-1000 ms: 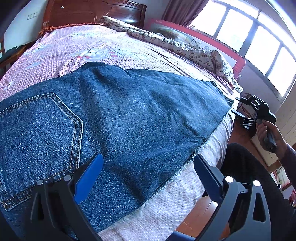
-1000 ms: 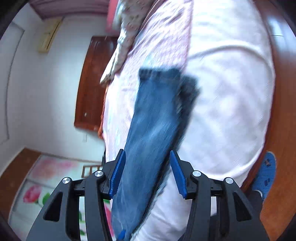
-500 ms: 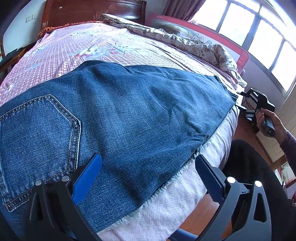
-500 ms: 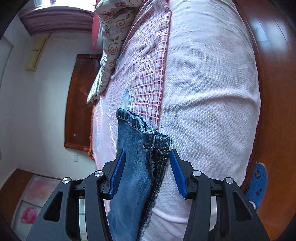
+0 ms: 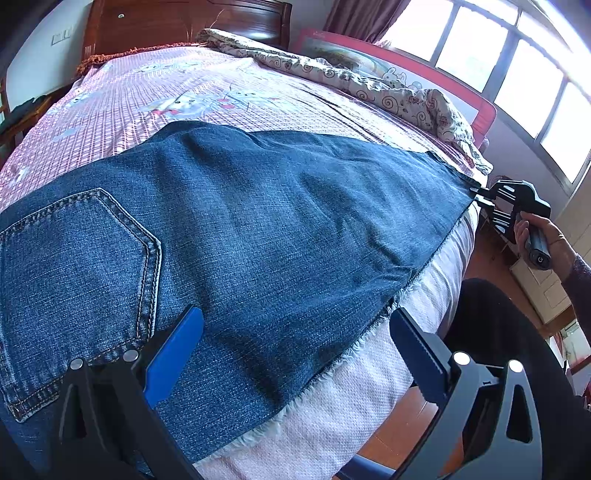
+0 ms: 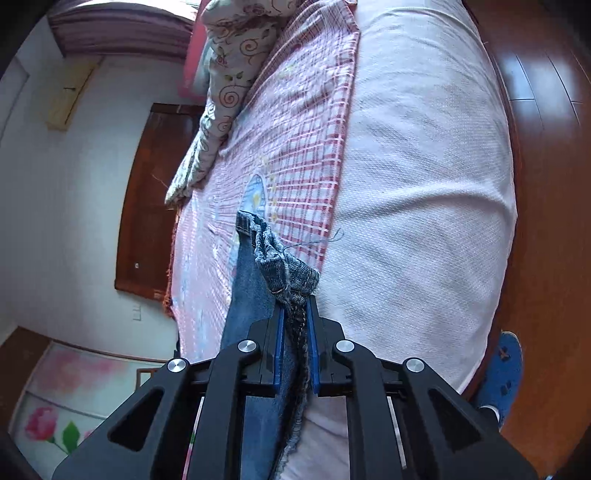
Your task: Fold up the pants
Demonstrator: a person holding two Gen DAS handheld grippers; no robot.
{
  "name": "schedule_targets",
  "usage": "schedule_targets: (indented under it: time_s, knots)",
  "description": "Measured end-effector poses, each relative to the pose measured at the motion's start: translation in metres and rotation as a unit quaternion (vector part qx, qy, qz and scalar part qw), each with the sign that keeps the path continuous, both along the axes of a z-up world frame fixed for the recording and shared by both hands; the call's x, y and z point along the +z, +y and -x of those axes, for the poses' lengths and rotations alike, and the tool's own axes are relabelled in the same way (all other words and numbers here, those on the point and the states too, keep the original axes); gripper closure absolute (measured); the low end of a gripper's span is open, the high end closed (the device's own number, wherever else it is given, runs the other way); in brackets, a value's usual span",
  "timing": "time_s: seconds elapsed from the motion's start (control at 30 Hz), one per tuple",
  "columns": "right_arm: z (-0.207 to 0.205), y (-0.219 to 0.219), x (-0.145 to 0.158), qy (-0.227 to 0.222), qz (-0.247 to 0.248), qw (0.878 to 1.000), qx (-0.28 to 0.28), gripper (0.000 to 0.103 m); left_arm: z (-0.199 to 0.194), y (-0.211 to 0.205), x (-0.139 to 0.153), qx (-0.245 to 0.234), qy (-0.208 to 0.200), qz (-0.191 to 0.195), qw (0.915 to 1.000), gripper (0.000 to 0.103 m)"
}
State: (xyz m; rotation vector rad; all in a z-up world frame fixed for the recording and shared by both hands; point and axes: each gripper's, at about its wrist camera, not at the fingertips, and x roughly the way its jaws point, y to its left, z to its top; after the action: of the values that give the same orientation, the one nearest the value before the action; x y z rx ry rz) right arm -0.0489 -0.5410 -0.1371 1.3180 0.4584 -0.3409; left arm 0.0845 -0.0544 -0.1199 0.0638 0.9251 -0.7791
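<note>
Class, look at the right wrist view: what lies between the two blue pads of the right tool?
The jeans' bunched hem and seam, pinched as the right tool has just closed.

Location: a bedroom in a home. Indicators: a bed (image 5: 369, 417) covered by a pink checked sheet (image 5: 147, 99) with cartoon prints, a dark wooden headboard (image 5: 177, 22), and a bunched floral quilt (image 5: 369, 88) along the far side. A multi-pane window (image 5: 517, 74) with a curtain (image 5: 354, 14) stands beyond. The floor is polished wood (image 6: 546, 184), and a wall-mounted air conditioner (image 6: 70, 96) is fitted above.
</note>
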Motion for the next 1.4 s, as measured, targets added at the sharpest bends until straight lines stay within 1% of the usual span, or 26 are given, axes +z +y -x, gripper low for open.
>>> schedule_targets:
  time_s: [0.1,0.17,0.27,0.33,0.47,0.6,0.7,0.77,0.83,0.93,1.03,1.07,1.1,1.13,1.2,1.23,1.3,1.33,1.37,1.4]
  knots:
    - [-0.008,0.008,0.026,-0.005,0.041,0.999,0.016,0.093,0.000,0.001,0.000,0.002,-0.001,0.004,1.0000,0.003]
    - [-0.014,0.015,0.044,-0.016,0.060,0.998,0.031,0.093,0.001,0.002,0.000,0.003,-0.002,0.005,1.0000,0.003]
    - [-0.031,0.030,0.069,-0.036,0.087,0.994,0.064,0.093,0.002,0.002,0.000,0.004,-0.003,0.006,1.0000,0.003]
    - [-0.047,0.047,0.086,-0.050,0.105,0.989,0.094,0.093,0.003,0.002,0.000,0.005,-0.003,0.008,1.0000,0.003]
    - [-0.081,0.095,0.114,-0.080,0.136,0.973,0.168,0.093,0.004,0.004,0.000,0.009,-0.004,0.011,0.9999,0.003]
    - [-0.110,0.158,0.129,-0.093,0.171,0.949,0.247,0.093,0.005,0.005,0.000,0.009,-0.004,0.016,0.9998,0.003]
    - [-0.128,0.207,0.128,-0.092,0.190,0.928,0.307,0.093,0.006,0.005,0.000,0.006,-0.005,0.017,0.9998,0.003]
    - [-0.135,0.238,0.119,-0.086,0.193,0.915,0.344,0.093,0.007,0.006,0.000,0.006,-0.006,0.019,0.9998,0.003]
    - [-0.139,0.267,0.107,-0.074,0.206,0.898,0.382,0.093,0.006,0.006,0.000,0.007,-0.006,0.022,0.9997,0.003]
    - [-0.146,0.308,0.077,-0.041,0.226,0.869,0.439,0.093,0.007,0.007,-0.001,0.007,-0.007,0.026,0.9996,0.003]
    - [-0.152,0.333,0.042,0.007,0.232,0.847,0.478,0.093,0.006,0.007,0.000,0.006,-0.007,0.028,0.9996,0.003]
    - [-0.152,0.337,0.032,0.020,0.233,0.844,0.482,0.093,0.006,0.007,-0.001,0.006,-0.006,0.029,0.9995,0.003]
    - [-0.152,0.336,0.025,0.027,0.233,0.844,0.483,0.093,0.006,0.008,-0.001,0.006,-0.006,0.030,0.9995,0.003]
    - [-0.151,0.336,0.024,0.026,0.229,0.846,0.481,0.093,0.007,0.008,-0.001,0.007,-0.006,0.031,0.9995,0.003]
    - [-0.149,0.335,0.031,0.020,0.229,0.848,0.478,0.093,0.007,0.009,-0.001,0.007,-0.008,0.034,0.9994,0.003]
    - [-0.148,0.338,0.038,0.013,0.237,0.845,0.478,0.093,0.007,0.009,-0.001,0.007,-0.009,0.034,0.9993,0.003]
    - [-0.146,0.344,0.051,0.001,0.258,0.837,0.483,0.093,0.007,0.009,-0.002,0.008,-0.010,0.035,0.9993,0.003]
    - [-0.144,0.347,0.054,-0.005,0.260,0.833,0.488,0.093,0.008,0.011,-0.002,0.008,-0.011,0.036,0.9993,0.003]
    - [-0.143,0.351,0.056,-0.006,0.266,0.827,0.495,0.093,0.008,0.011,-0.002,0.008,-0.010,0.036,0.9992,0.003]
    - [-0.142,0.358,0.055,0.000,0.282,0.816,0.505,0.093,0.008,0.011,-0.002,0.008,-0.010,0.037,0.9992,0.003]
